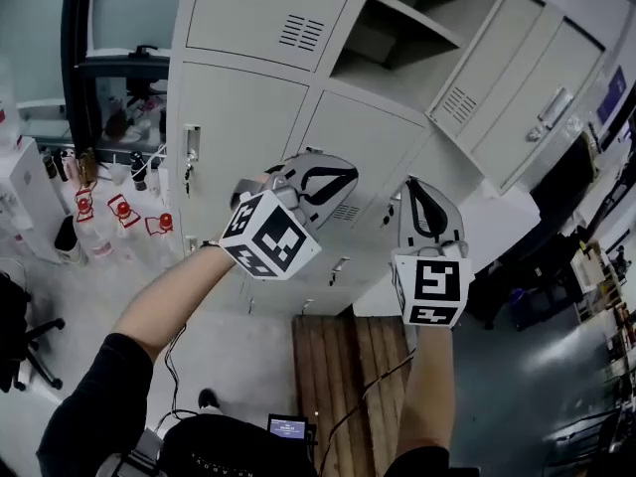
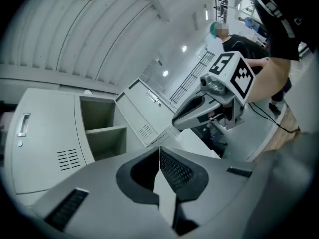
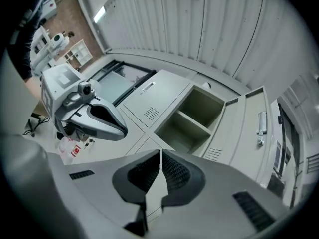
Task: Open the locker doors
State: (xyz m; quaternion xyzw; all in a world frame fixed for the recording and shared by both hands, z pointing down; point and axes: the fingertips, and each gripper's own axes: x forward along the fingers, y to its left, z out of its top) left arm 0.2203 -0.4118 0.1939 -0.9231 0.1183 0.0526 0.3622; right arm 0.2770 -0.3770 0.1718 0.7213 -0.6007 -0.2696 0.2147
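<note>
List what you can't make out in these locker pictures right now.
- Head view: left gripper and right gripper cover much of the lower locker doors.
- Head view: the open compartment's top is cut off by the picture's edge.
- Head view: the small screen's text is too small to read.

a workshop-like lab: grey steel lockers (image 1: 243, 117), red-labelled bottles (image 1: 122, 212).

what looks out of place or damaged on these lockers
Nothing looks damaged or spilled. The one difference is the upper right locker door, swung wide open on an empty compartment with one shelf; the other doors in view are closed. The left gripper and right gripper have their jaws together, empty.
</note>
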